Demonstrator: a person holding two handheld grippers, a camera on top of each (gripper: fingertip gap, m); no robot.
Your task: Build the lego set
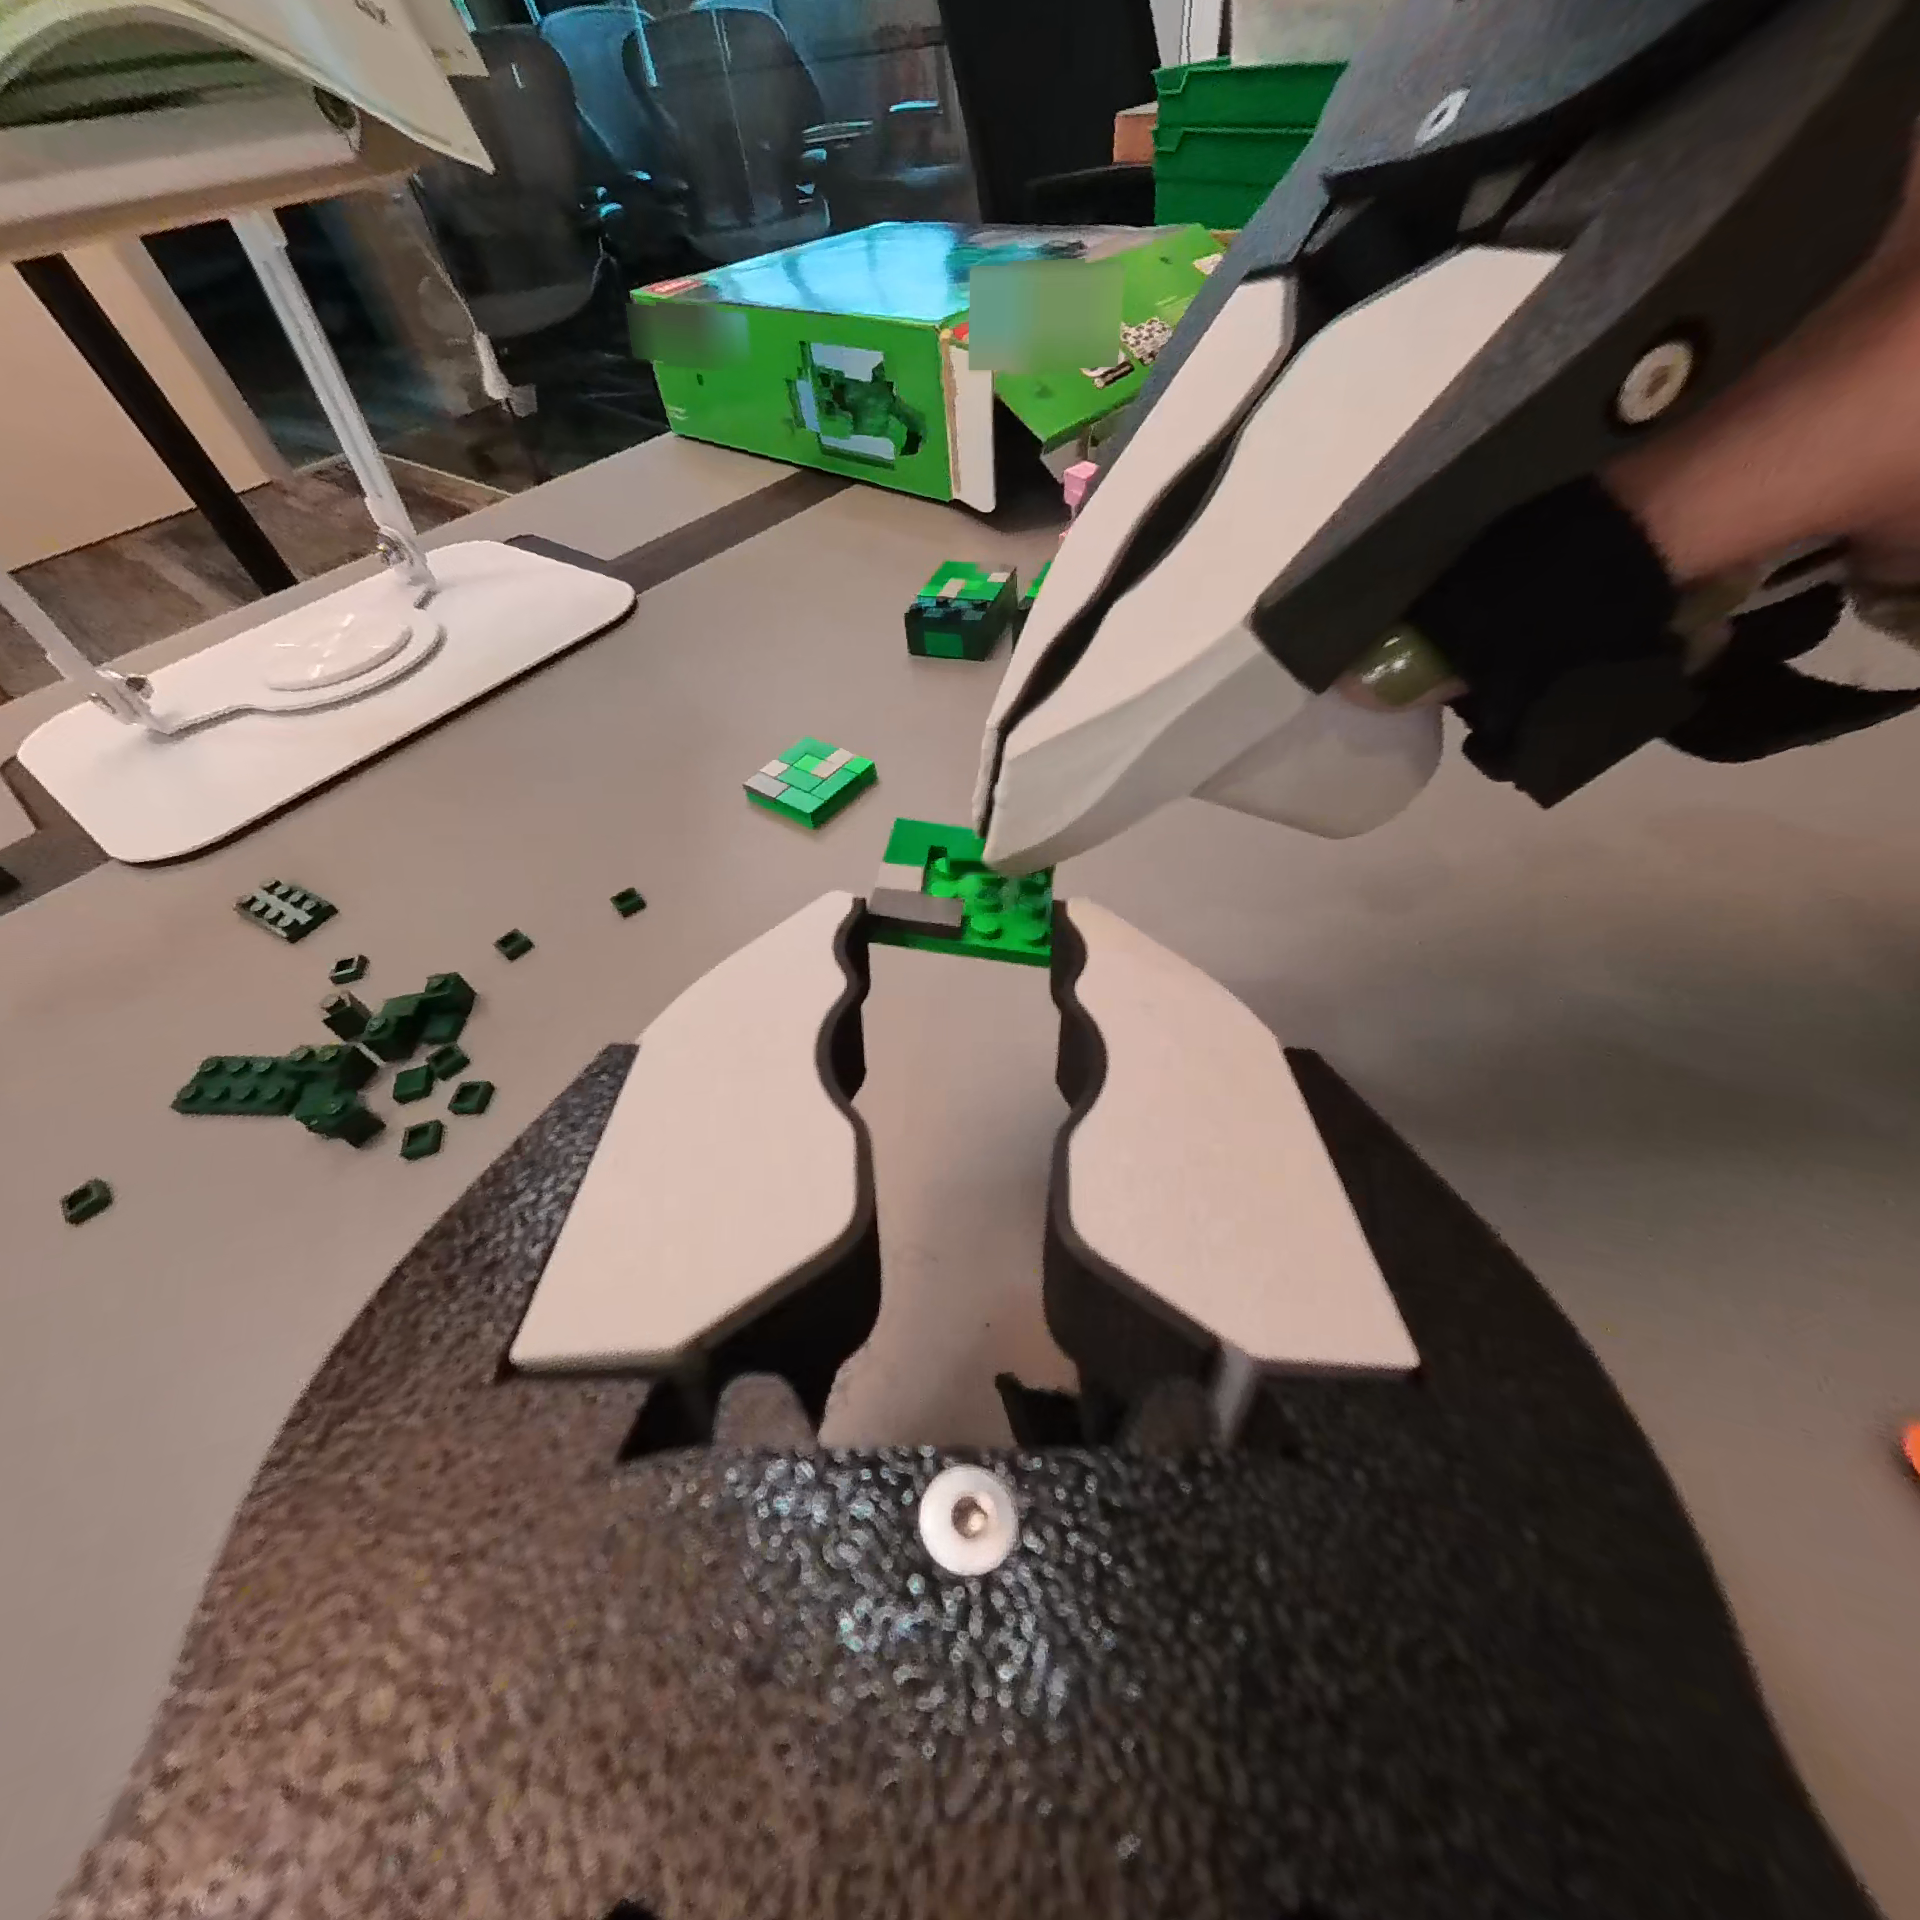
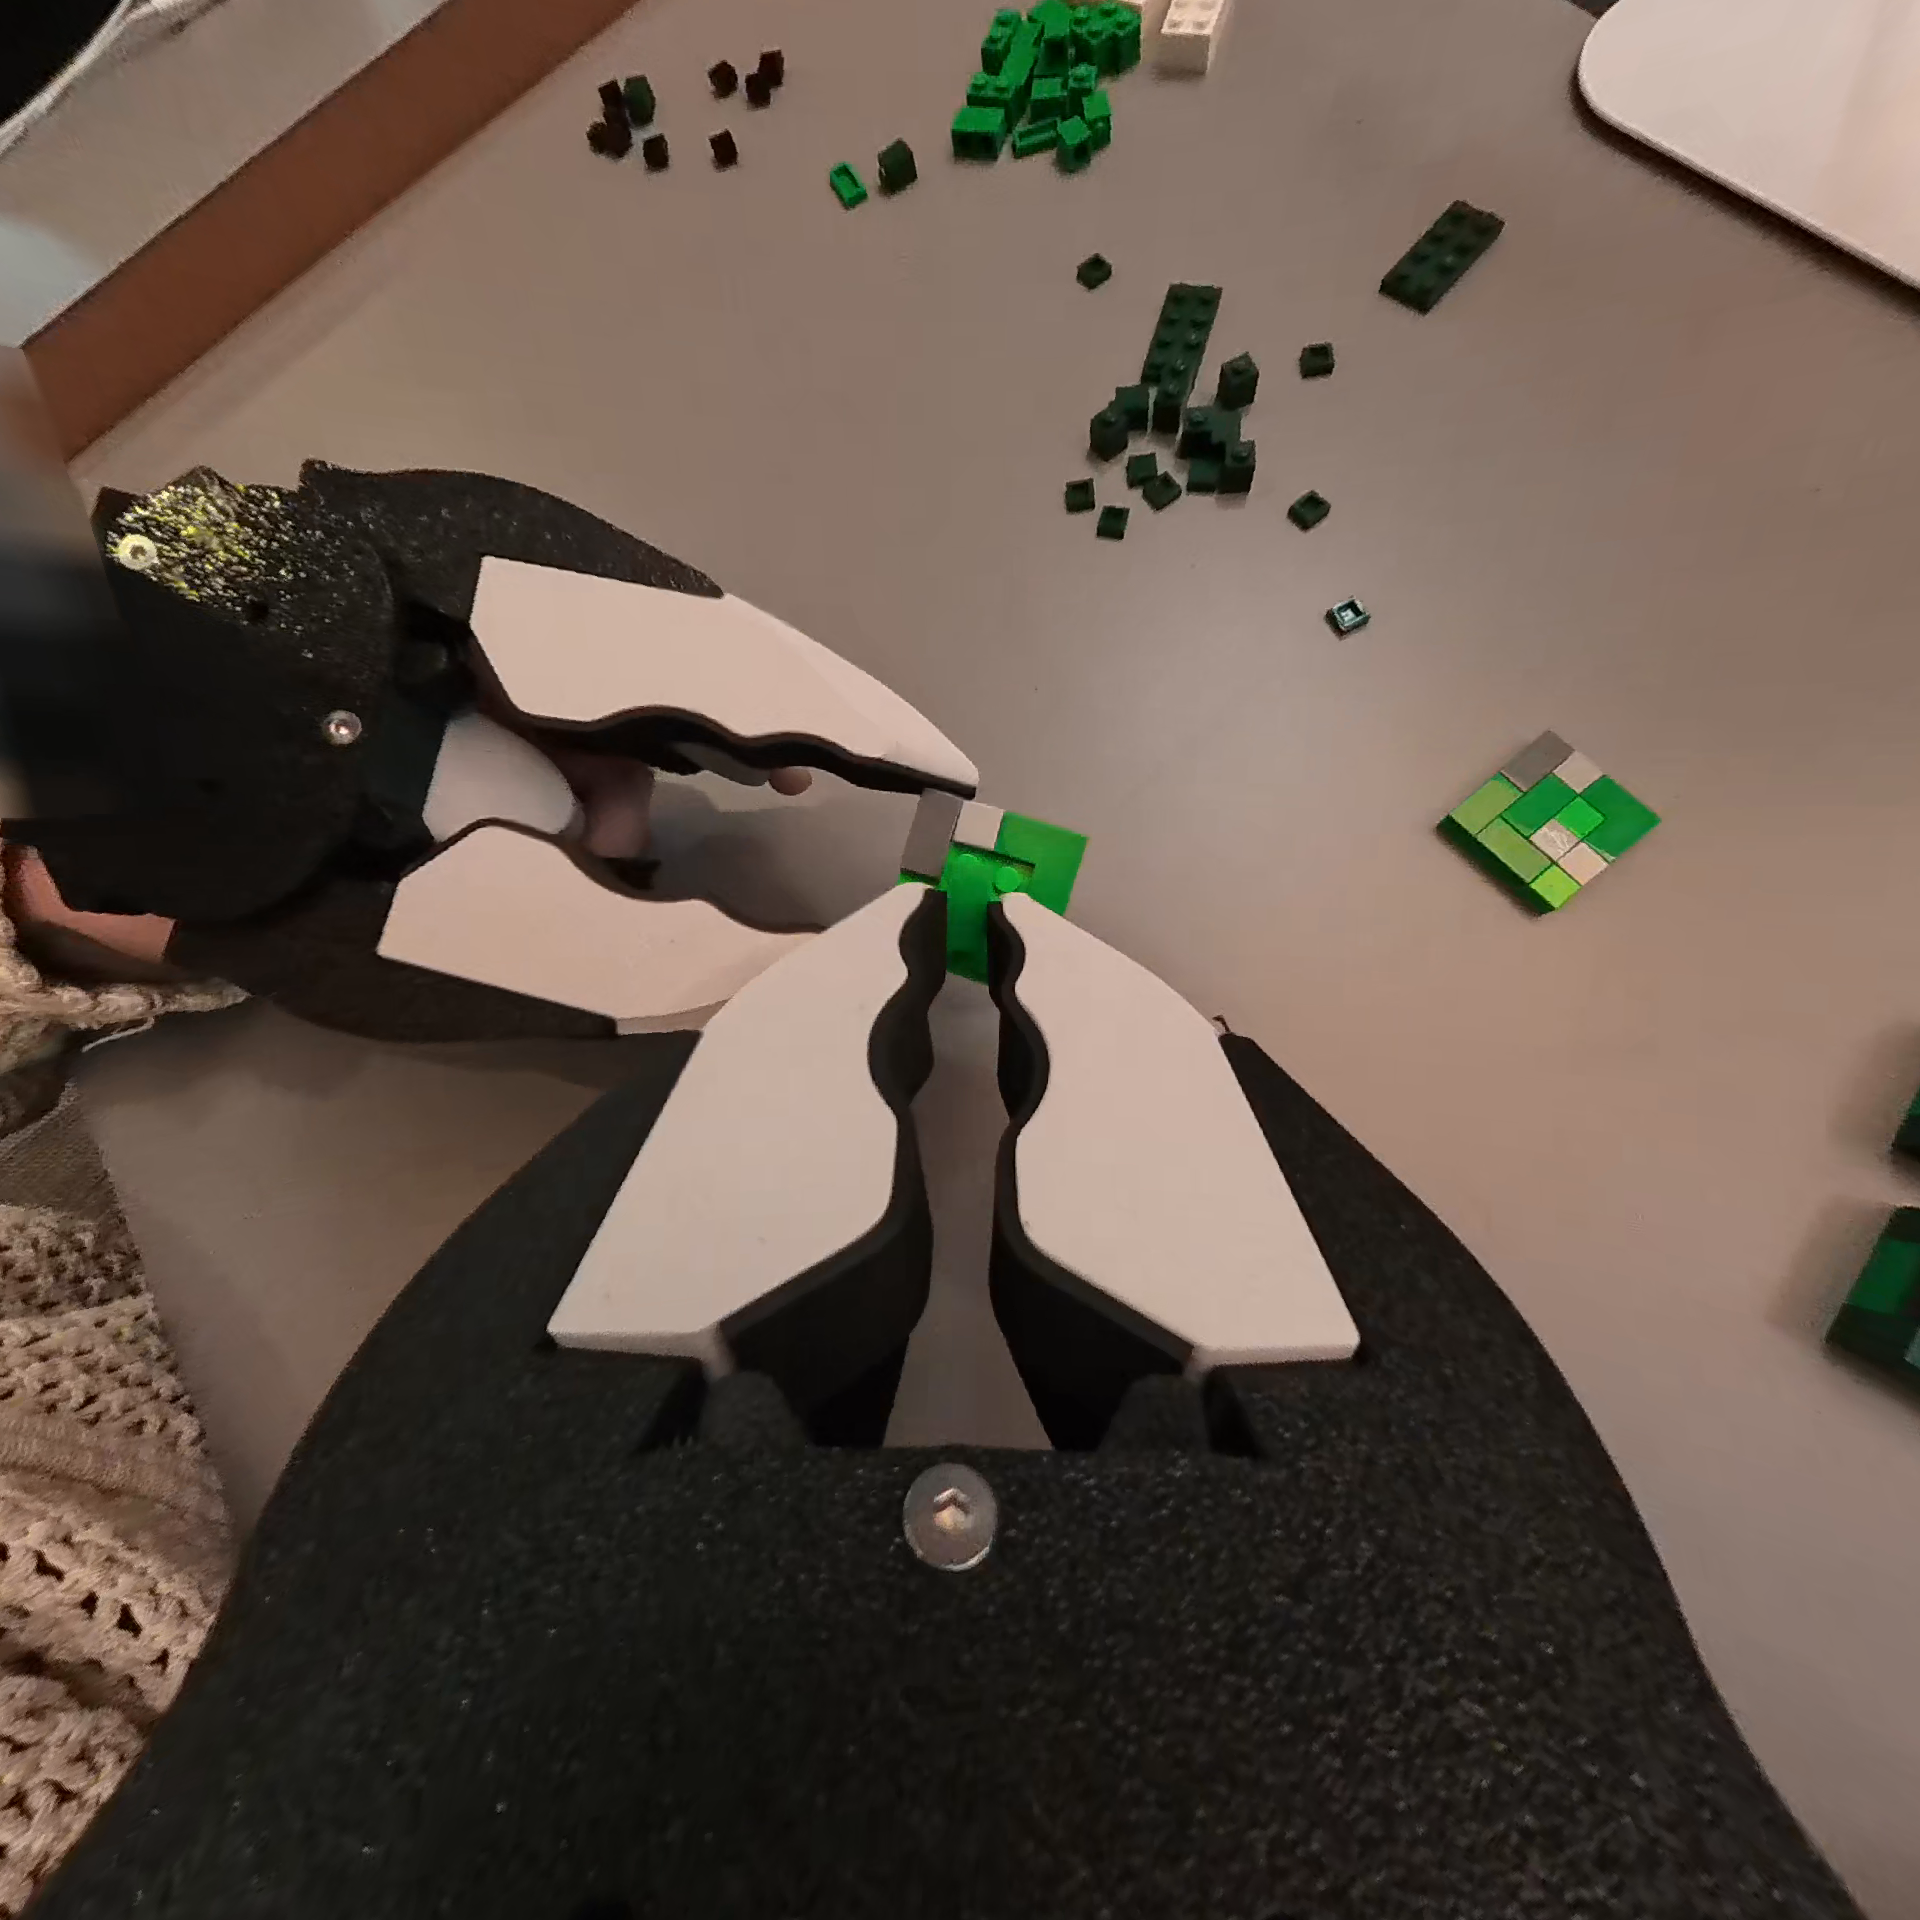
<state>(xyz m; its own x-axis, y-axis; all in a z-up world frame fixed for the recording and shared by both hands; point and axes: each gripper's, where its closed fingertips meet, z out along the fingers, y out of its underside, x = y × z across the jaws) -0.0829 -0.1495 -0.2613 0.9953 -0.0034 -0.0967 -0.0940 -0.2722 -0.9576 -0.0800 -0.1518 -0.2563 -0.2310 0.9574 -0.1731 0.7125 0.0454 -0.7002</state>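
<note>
A bright green studded plate lies on the grey table, with a grey tile and a darker green tile on it. My left gripper is shut on the plate, one fingertip on each side. My right gripper comes down from the upper right, jaws nearly together, tips resting on the plate's studs. In the right wrist view the right gripper stands over the plate and grey tile. I see no piece between its tips. The left gripper's upper finger reaches in from the left.
A finished green-and-grey tiled square lies just beyond. Loose dark green pieces lie to the left, with a bright green pile farther off. A small green cube build, the green box and a white stand base sit behind. My left and right fingertips are right by each other. Both grippers' tips are roughly 15 cm from the finished green-and-grey tiled square. The right camera catches it too, in the right wrist view.
</note>
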